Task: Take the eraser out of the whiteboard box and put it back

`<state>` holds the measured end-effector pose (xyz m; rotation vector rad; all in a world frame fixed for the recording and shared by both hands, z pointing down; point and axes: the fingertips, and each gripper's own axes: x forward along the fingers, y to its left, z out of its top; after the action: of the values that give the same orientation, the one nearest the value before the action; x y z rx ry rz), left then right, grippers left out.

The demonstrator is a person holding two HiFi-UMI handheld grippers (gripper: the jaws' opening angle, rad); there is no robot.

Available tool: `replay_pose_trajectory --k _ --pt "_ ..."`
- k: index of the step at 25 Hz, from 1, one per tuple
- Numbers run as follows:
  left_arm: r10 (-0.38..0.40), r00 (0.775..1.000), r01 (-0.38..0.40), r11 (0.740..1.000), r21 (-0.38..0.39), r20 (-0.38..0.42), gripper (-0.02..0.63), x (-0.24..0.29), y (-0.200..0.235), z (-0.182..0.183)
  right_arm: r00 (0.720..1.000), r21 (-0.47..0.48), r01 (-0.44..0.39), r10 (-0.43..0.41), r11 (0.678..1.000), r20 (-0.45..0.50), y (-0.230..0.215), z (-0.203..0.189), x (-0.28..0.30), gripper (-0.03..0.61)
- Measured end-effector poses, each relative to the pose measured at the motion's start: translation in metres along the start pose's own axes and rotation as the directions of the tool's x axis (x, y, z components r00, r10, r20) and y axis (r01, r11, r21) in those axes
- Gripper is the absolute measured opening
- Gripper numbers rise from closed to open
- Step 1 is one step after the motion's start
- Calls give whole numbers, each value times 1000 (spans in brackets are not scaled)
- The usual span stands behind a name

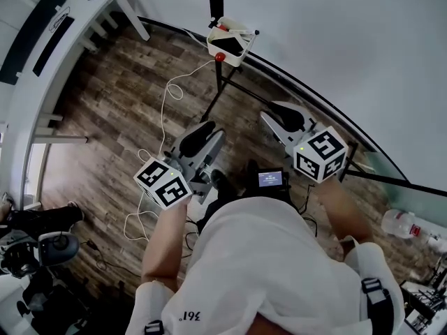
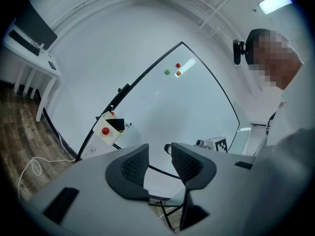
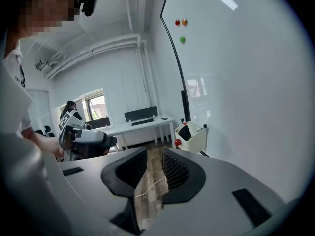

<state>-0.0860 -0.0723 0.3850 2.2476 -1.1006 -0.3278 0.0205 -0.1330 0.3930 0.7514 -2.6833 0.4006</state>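
The white whiteboard box (image 1: 227, 45) hangs on the lower edge of the whiteboard, with a red magnet (image 1: 220, 57) on its front. The black eraser (image 1: 228, 43) lies inside it. Both grippers are held well short of the box, above the wooden floor. My left gripper (image 1: 199, 135) is open and empty. My right gripper (image 1: 285, 113) is also open, nothing between its pads. In the left gripper view the box (image 2: 111, 129) and eraser (image 2: 117, 124) lie beyond the left jaw. In the right gripper view the box (image 3: 193, 136) stands right of the jaws.
The whiteboard (image 1: 335, 47) fills the right, on a black stand (image 1: 230, 86). A white desk (image 1: 63, 33) stands at the left. A white cable (image 1: 165, 110) trails over the floor. A water bottle (image 1: 401, 223) lies at the right. Three magnets (image 2: 173, 70) sit high on the board.
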Motion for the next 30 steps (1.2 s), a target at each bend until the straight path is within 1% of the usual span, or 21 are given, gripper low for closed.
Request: replay_pose_trajectory --k 5,8,11,14,23,30 --pt "18 1000 -18 999 44 15 149 13 12 17 1000 -65 8 -8 998 -1 -16 18 15 109" --pt "29 999 -31 997 65 25 149 22 18 26 1000 -92 14 -14 996 -4 -25 26 23 109" --pt "24 999 -27 995 95 35 149 33 25 34 1000 -116 20 -21 993 -12 -32 32 32 109" --pt "39 999 -42 993 111 33 149 44 34 38 999 -136 28 -31 990 -23 -42 34 43 109" --pt "94 994 -87 986 143 -47 149 79 69 31 993 -213 54 -76 976 -95 -73 26 76 109" --pt "132 988 -119 983 141 -81 149 96 93 28 988 -239 76 -106 968 -116 -88 29 94 109"
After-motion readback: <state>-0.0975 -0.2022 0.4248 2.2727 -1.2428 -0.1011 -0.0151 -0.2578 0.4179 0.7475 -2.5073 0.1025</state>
